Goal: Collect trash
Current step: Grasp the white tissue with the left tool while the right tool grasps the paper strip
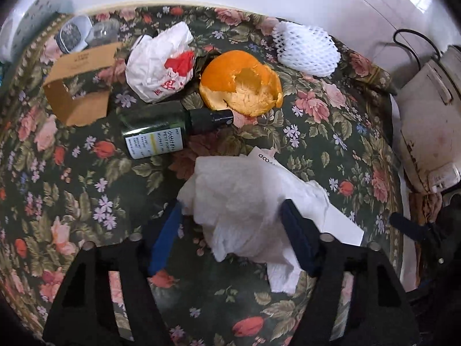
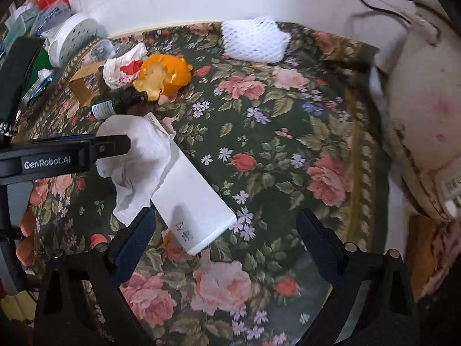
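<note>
A crumpled white paper towel (image 1: 245, 201) lies on the floral tablecloth (image 1: 72, 187), partly over a flat white box (image 1: 343, 225). My left gripper (image 1: 233, 210) is open with a finger on each side of the towel. In the right wrist view the towel (image 2: 138, 155) and white box (image 2: 193, 199) show at left, with the left gripper (image 2: 115, 145) reaching in from the left. My right gripper (image 2: 227, 225) is open and empty above the cloth, its left finger by the box. Farther back lie an orange peel (image 1: 242, 83), a crumpled white-and-red wrapper (image 1: 161, 63), a green bottle (image 1: 170, 128), a cardboard piece (image 1: 80, 86) and a white foam net (image 1: 305, 47).
A worn white appliance (image 2: 423, 109) with a black cable stands off the table's right edge. A white perforated container (image 2: 72, 37), a black box (image 2: 20, 60) and packets crowd the far left. A white wall runs behind the table.
</note>
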The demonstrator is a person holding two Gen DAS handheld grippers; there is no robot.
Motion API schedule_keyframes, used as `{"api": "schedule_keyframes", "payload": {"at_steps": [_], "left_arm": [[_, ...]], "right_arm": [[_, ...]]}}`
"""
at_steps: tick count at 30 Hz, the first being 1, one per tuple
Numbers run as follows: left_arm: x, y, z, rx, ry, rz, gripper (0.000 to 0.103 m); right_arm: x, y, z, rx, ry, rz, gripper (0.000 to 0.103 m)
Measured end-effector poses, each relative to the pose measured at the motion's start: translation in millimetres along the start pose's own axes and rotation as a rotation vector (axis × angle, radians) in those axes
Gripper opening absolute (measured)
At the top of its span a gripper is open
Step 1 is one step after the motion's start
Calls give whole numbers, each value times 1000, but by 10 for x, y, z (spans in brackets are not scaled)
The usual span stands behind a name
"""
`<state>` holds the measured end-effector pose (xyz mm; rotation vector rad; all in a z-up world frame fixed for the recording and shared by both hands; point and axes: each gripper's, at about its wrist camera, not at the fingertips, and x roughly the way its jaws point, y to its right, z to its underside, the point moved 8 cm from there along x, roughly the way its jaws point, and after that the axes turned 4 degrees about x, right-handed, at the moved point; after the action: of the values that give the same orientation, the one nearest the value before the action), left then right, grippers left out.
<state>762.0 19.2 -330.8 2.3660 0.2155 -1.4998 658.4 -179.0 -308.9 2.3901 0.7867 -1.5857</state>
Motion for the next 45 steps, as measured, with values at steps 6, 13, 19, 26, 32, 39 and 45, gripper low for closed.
{"api": "schedule_keyframes", "payload": {"at_steps": [6, 13, 19, 26, 32, 39, 45], "left_arm": [[8, -53, -12, -52, -12, 59, 36], [-196, -195, -23, -46, 32, 20, 4], [-561, -434, -99, -77, 128, -51, 3], [-905, -490, -98, -59, 197, -81, 3], [-1051, -462, 35, -55, 209, -61, 3], [-1438, -484, 238, -1, 250, -24, 3], [-1818, -624, 565, 76, 276, 15, 3]], "right_arm": [[201, -102, -90, -56, -39, -40, 89], [365, -284, -158, -123, -74, -75, 84], [444, -396, -148, -161, -90, -78, 77], [441, -472, -195, -152, -65, -88, 48], [270, -540, -192, -94, -23, -127, 48], [-157, -633, -144, -10, 84, -75, 48], [-569, -917, 82, 71, 176, -9, 48]]}}
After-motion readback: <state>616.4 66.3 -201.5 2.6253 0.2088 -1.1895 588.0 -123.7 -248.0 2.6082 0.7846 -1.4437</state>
